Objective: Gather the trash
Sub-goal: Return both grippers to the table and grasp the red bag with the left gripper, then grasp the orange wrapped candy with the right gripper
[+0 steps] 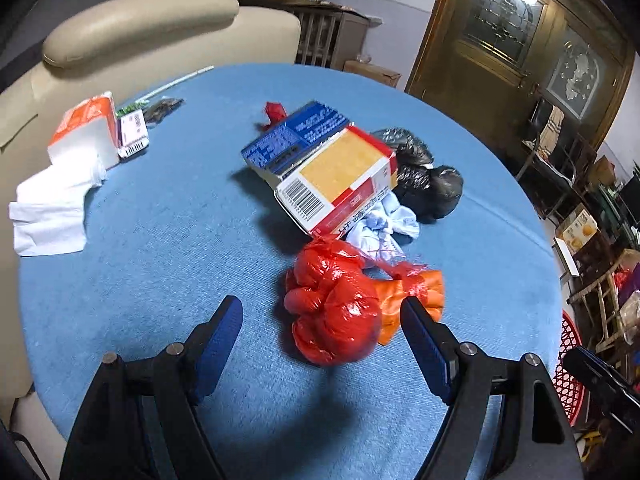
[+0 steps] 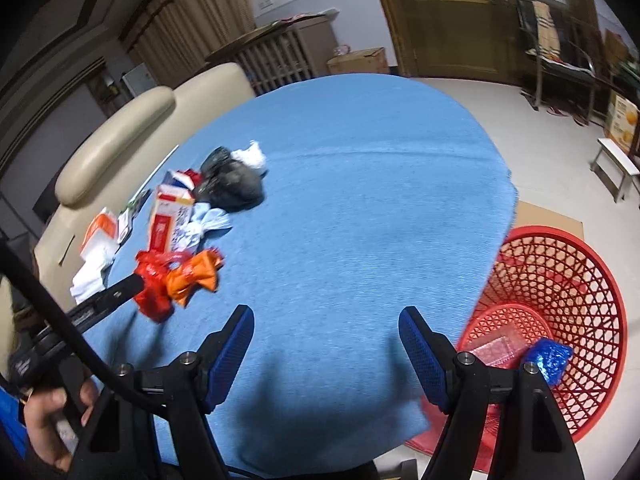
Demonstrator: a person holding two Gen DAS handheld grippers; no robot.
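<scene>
A pile of trash lies on the round blue table (image 1: pixel 160 248). It holds a crumpled red plastic bag (image 1: pixel 332 312), an orange wrapper (image 1: pixel 420 296), a red, yellow and white box (image 1: pixel 340 176), a blue box (image 1: pixel 292 136), black bags (image 1: pixel 428 180) and a pale blue wad (image 1: pixel 384 228). My left gripper (image 1: pixel 322 314) is open, and the red bag sits between its fingertips, nearer the right one, with no pad pressing on it. In the right wrist view one left finger (image 2: pixel 116 292) reaches the red bag (image 2: pixel 154 284). My right gripper (image 2: pixel 326 320) hangs open over bare cloth with nothing in it.
A red mesh basket (image 2: pixel 568 272) stands on the floor by the table's right edge and holds a blue wrapper (image 2: pixel 548 356) and clear plastic. An orange tissue pack (image 1: pixel 84 128) and loose white tissues (image 1: pixel 52 208) lie at the far left. A beige chair (image 1: pixel 140 32) stands behind.
</scene>
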